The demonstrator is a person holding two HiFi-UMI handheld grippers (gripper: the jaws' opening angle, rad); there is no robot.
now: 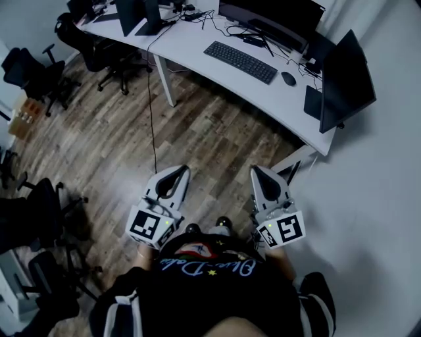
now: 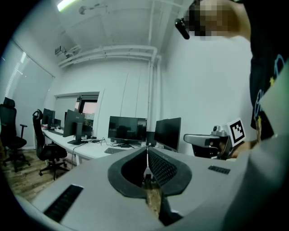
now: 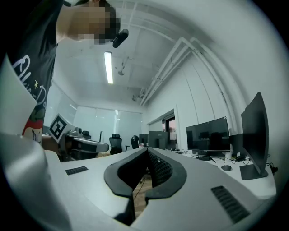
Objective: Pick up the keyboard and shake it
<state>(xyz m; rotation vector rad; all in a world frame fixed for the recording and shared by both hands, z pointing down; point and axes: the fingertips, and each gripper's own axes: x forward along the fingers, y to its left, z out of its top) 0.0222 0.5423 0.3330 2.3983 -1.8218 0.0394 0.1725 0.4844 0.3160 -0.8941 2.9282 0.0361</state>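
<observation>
A black keyboard [image 1: 241, 61] lies on the white desk [image 1: 197, 49] at the far side of the room, with a black mouse [image 1: 288, 78] to its right. In the left gripper view the keyboard [image 2: 114, 150] shows small and distant on the desk. My left gripper [image 1: 179, 172] and right gripper [image 1: 256, 170] are held close to my body over the wooden floor, well short of the desk. Both are shut with nothing between the jaws. The left gripper [image 2: 147, 149] and the right gripper [image 3: 148, 150] show jaw tips pressed together.
Monitors [image 1: 345, 82] stand on the desk's right end and along its back [image 1: 270, 14]. A black cable [image 1: 152, 108] hangs from the desk to the floor. Office chairs [image 1: 39, 72] stand at the left. The desk leg [image 1: 167, 84] reaches the wooden floor.
</observation>
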